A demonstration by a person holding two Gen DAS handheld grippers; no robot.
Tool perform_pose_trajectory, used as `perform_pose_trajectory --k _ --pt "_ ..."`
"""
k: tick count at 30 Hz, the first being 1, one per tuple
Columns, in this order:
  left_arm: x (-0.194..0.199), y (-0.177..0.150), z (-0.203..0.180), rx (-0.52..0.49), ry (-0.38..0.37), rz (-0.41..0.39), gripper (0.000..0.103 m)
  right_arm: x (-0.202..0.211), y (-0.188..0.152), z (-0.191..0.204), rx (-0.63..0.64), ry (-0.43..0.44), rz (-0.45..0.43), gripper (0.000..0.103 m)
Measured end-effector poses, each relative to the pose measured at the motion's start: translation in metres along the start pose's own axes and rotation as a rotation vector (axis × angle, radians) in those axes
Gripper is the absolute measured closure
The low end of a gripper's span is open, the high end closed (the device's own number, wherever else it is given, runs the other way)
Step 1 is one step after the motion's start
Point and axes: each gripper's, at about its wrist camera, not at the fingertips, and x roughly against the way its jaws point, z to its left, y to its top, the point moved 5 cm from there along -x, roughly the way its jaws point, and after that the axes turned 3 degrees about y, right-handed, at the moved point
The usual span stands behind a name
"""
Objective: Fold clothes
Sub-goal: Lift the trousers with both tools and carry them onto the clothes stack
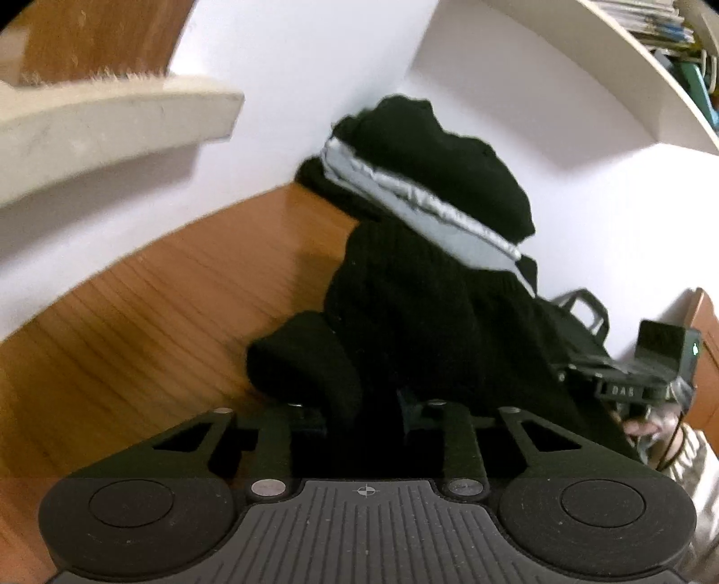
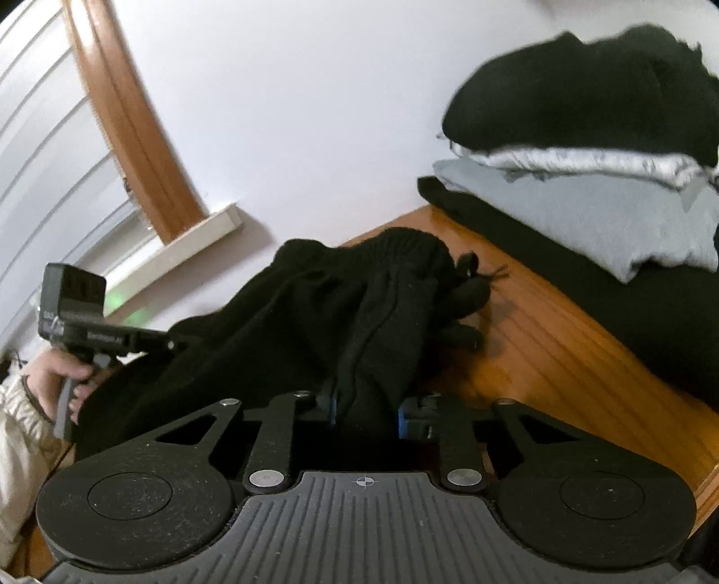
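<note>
A black knit garment (image 1: 404, 314) lies bunched on the wooden table (image 1: 157, 314), stretched between both grippers. My left gripper (image 1: 364, 404) is shut on one end of it, with the cloth bulging out over the fingers. In the right wrist view the same garment (image 2: 359, 305) runs between the blue pads (image 2: 404, 420) of my right gripper (image 2: 366, 413), which is shut on it. The fingertips of both grippers are hidden by the fabric. A hand (image 2: 63, 373) holds the left gripper's handle at the far left of that view.
A stack of folded clothes (image 1: 427, 179) in black and grey (image 2: 584, 211) rests on the table against the white wall. A pale window sill (image 1: 112, 117) juts out at the left. A shelf with books (image 1: 665, 27) hangs at the upper right. Bare table wood (image 2: 561, 359) shows beside the stack.
</note>
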Motion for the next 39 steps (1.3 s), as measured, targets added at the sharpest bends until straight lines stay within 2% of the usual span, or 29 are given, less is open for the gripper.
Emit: perform_pose_trajectory --k 3,11,14,18,22,27,30,31,32,33,34,35,36,37,39 --pt "0.014 0.002 -0.014 -0.059 0.019 -0.041 0.080 0.007 0.002 0.011 0.034 0.006 -0.036 0.082" --pt "0.060 0.018 -0.054 -0.161 -0.012 -0.184 0.081 0.044 0.019 0.048 0.141 0.029 -0.185 0.083" --pt "0.073 0.031 -0.072 -0.192 -0.029 -0.254 0.082 0.061 0.030 0.060 0.200 0.006 -0.249 0.083" --pt "0.077 0.066 -0.100 -0.243 -0.045 -0.339 0.082 0.084 0.055 0.071 0.293 -0.041 -0.359 0.083" --pt "0.066 0.125 -0.129 -0.310 -0.047 -0.391 0.082 0.101 0.095 0.063 0.356 -0.092 -0.470 0.083" --pt "0.023 0.228 -0.178 -0.403 -0.040 -0.437 0.082 0.120 0.162 0.017 0.328 -0.159 -0.595 0.083" --pt "-0.030 0.304 -0.206 -0.445 -0.021 -0.436 0.082 0.129 0.203 -0.030 0.237 -0.216 -0.652 0.083" --pt "-0.054 0.328 -0.211 -0.451 -0.004 -0.419 0.079 0.130 0.218 -0.050 0.192 -0.243 -0.665 0.083" --pt "-0.079 0.352 -0.215 -0.457 0.019 -0.398 0.069 0.129 0.232 -0.070 0.144 -0.271 -0.666 0.080" --pt "-0.110 0.372 -0.213 -0.459 0.085 -0.357 0.061 0.121 0.243 -0.096 0.085 -0.307 -0.622 0.075" --pt "-0.136 0.381 -0.206 -0.450 0.170 -0.333 0.051 0.113 0.253 -0.121 0.029 -0.343 -0.570 0.061" --pt "-0.161 0.389 -0.200 -0.440 0.256 -0.307 0.052 0.102 0.258 -0.144 -0.013 -0.385 -0.493 0.047" --pt "-0.183 0.396 -0.193 -0.430 0.333 -0.285 0.052 0.096 0.258 -0.165 -0.044 -0.438 -0.451 0.047" --pt "-0.195 0.392 -0.189 -0.426 0.353 -0.281 0.052 0.094 0.254 -0.178 -0.040 -0.472 -0.439 0.047" --pt "-0.209 0.379 -0.180 -0.422 0.325 -0.264 0.046 0.092 0.246 -0.192 -0.032 -0.489 -0.430 0.041"
